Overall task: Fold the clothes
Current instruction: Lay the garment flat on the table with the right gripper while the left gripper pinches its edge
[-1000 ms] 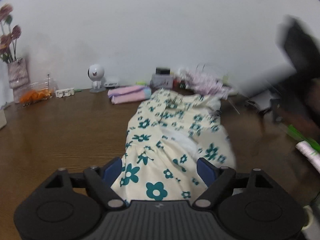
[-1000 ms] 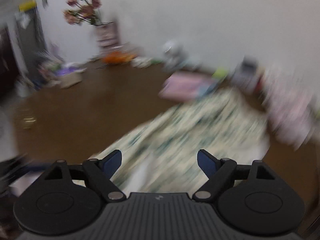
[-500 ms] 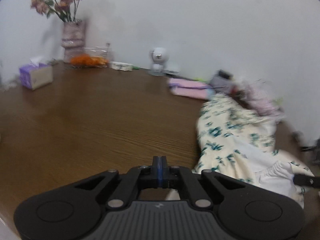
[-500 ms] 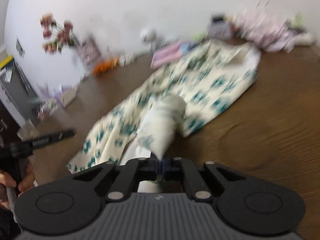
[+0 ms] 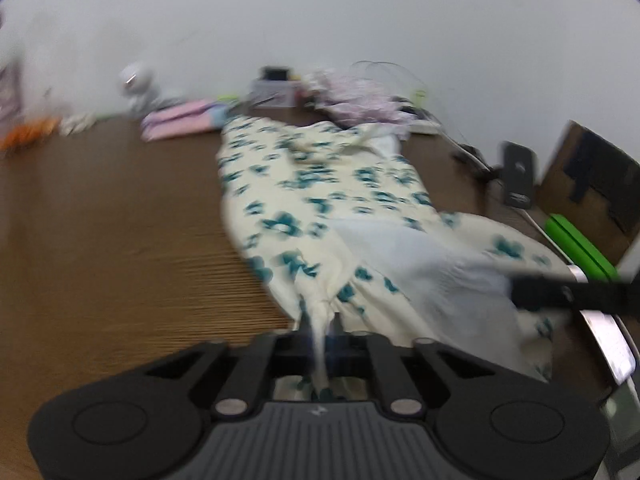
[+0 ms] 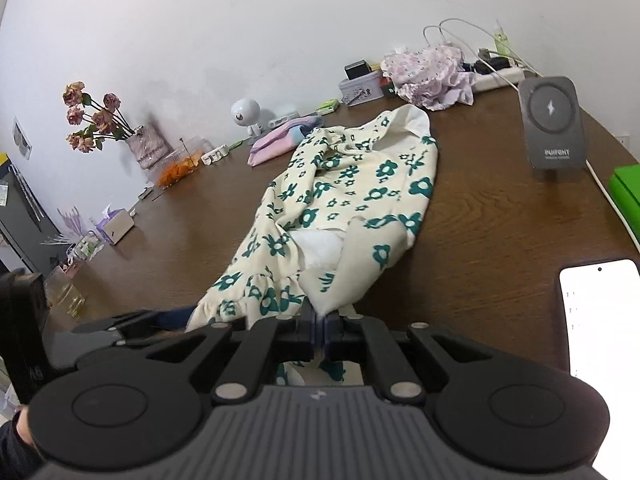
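Note:
A cream dress with teal flowers (image 5: 320, 208) lies lengthwise on the brown wooden table (image 5: 100, 240), its collar at the far end. It also shows in the right wrist view (image 6: 352, 192), with a white lining showing. My left gripper (image 5: 320, 332) is shut on the near hem of the dress. My right gripper (image 6: 319, 328) is shut on another part of the near hem. The right gripper shows at the right of the left wrist view (image 5: 560, 292), and the left gripper shows at the left of the right wrist view (image 6: 132, 324).
A folded pink cloth (image 6: 280, 140), a crumpled floral garment (image 6: 428, 72), a grey box (image 6: 360, 84), a power strip (image 6: 500, 76) and a vase of flowers (image 6: 140, 148) line the far edge. A wireless charger (image 6: 554, 128), a green box (image 6: 626, 196) and a phone (image 6: 604, 340) lie right.
Both grippers were open above the dress a second ago and are now shut on its near hem. The left gripper swung back to face along the dress.

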Motion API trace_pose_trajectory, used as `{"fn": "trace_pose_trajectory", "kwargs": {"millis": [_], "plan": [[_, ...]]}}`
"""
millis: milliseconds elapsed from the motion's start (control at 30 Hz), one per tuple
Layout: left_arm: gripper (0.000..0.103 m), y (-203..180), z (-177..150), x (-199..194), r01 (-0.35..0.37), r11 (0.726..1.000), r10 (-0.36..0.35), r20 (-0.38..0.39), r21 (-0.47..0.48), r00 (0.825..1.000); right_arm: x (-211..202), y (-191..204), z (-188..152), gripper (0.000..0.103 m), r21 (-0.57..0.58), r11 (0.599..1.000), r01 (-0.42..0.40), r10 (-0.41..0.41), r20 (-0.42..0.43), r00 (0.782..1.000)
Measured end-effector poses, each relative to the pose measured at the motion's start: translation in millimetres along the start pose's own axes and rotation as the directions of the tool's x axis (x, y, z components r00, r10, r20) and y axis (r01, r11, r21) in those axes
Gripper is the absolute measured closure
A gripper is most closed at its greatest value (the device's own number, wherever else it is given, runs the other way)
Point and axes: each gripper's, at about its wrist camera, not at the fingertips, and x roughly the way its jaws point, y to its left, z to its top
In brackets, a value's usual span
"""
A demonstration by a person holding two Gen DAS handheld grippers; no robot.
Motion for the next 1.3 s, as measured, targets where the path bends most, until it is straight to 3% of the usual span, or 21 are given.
{"fn": "trace_pose_trajectory", "kwargs": {"millis": [67, 167, 200, 233, 267, 300, 333, 400, 467, 500, 600, 633, 667, 733, 833, 933, 967, 1033, 1100, 1167, 1300], "plan": [[0.097, 47.7, 8.0, -20.1, 0.013, 0.982, -0.009, 0.019, -0.188, 1.0, 3.7, -5.9, -1.0, 0.1, -0.009, 1.0, 0.014, -0.014, -0.008, 1.0], [0.095, 116.7, 0.5, -44.7, -0.102, 0.915, 0.123, 0.028, -0.391, 0.992, 11.3, -14.7, -6.8, 0.1, -0.012, 0.999, 0.037, -0.037, -0.04, 0.998], [0.097, 131.9, -3.7, -51.8, -0.204, 0.883, 0.226, 0.003, -0.424, 0.974, 14.6, -16.6, -9.8, 0.1, -0.01, 0.999, 0.033, -0.034, -0.058, 0.998], [0.099, 139.7, -6.1, -58.3, -0.325, 0.848, 0.347, -0.024, -0.419, 0.937, 18.2, -17.7, -13.3, 0.1, -0.009, 1.0, 0.025, -0.026, -0.077, 0.997], [0.096, 141.1, -7.6, -64.8, -0.39, 0.827, 0.417, -0.022, -0.404, 0.908, 20.6, -16.2, -16.2, 0.1, -0.023, 0.999, 0.03, -0.032, -0.089, 0.996], [0.095, 139.0, -7.4, -72.1, -0.395, 0.825, 0.43, -0.005, -0.403, 0.903, 22.3, -13.0, -18.5, 0.1, -0.047, 0.998, 0.043, -0.047, -0.095, 0.994], [0.092, 134.3, -5.7, -78.5, -0.378, 0.835, 0.419, 0.016, -0.401, 0.908, 24.0, -9.8, -20.9, 0.1, -0.071, 0.996, 0.055, -0.062, -0.101, 0.993], [0.071, 113.0, 4.0, -87.1, -0.261, 0.892, 0.309, 0.076, -0.368, 0.948, 22.5, -4.8, -19.8, 0.099, -0.091, 0.995, 0.048, -0.058, -0.12, 0.991], [0.026, 78.6, 16.3, -88.1, -0.172, 0.956, 0.213, 0.158, -0.238, 0.964, 17.7, 0.5, -15.7, 0.097, -0.114, 0.993, 0.04, -0.054, -0.121, 0.991], [0.02, 60.1, 21.6, -81.6, -0.18, 0.974, 0.205, 0.192, -0.14, 0.96, 16.3, 2.2, -13.6, 0.097, -0.124, 0.991, 0.04, -0.055, -0.12, 0.991], [0.02, 14.0, 30.4, -43.9, -0.278, 0.946, 0.234, 0.246, 0.163, 0.941, 17.9, 3.4, -11.6, 0.097, -0.132, 0.99, 0.056, -0.072, -0.125, 0.989], [0.039, 9.8, 32.9, -29.6, -0.274, 0.935, 0.228, 0.212, 0.226, 0.95, 19.4, 3.4, -12.0, 0.097, -0.13, 0.989, 0.062, -0.079, -0.129, 0.988], [0.095, 13.7, 35.8, -20.7, -0.276, 0.932, 0.24, 0.173, 0.233, 0.955, 21.1, 3.5, -13.3, 0.097, -0.129, 0.989, 0.069, -0.086, -0.132, 0.987], [0.098, 27.3, 42.6, -9.3, -0.28, 0.937, 0.262, 0.11, 0.209, 0.959, 23.3, 3.2, -17.7, 0.099, -0.124, 0.989, 0.085, -0.102, -0.136, 0.985], [0.098, 97.0, 51.5, -42.3, -0.31, 0.944, 0.32, 0.091, -0.113, 0.943, 20.1, 0.0, -19.9, 0.1, -0.112, 0.987, 0.112, -0.127, -0.137, 0.982], [0.098, 158.3, 41.7, -61.5, -0.331, 0.862, 0.344, -0.037, -0.384, 0.938, 16.7, -2.7, -16.6, 0.1, -0.114, 0.985, 0.129, -0.147, -0.165, 0.975], [0.097, 162.6, 38.5, -65.5, -0.355, 0.848, 0.363, -0.056, -0.393, 0.93, 16.5, -2.4, -14.4, 0.098, -0.121, 0.985, 0.123, -0.144, -0.187, 0.972], [0.089, 157.5, 39.1, -74.4, -0.33, 0.874, 0.346, -0.02, -0.356, 0.938, 15.4, 2.7, -8.3, 0.082, -0.165, 0.98, 0.111, -0.149, -0.237, 0.96], [0.069, 148.5, 49.1, -78.7, -0.262, 0.917, 0.287, 0.04, -0.3, 0.957, 5.4, 7.8, 4.3, 0.05, -0.198, 0.972, 0.128, -0.17, -0.211, 0.963], [0.05, 139.3, 63.3, -74.0, -0.224, 0.955, 0.245, 0.094, -0.194, 0.965, -6.6, 10.4, 27.5, 0.05, -0.208, 0.967, 0.147, -0.177, -0.136, 0.975], [0.051, 113.6, 80.5, -41.7, -0.226, 0.974, 0.222, 0.105, 0.032, 0.969, 21.5, 14.6, 93.4, 0.042, -0.192, 0.975, 0.111, -0.11, 0.019, 0.994]]}}
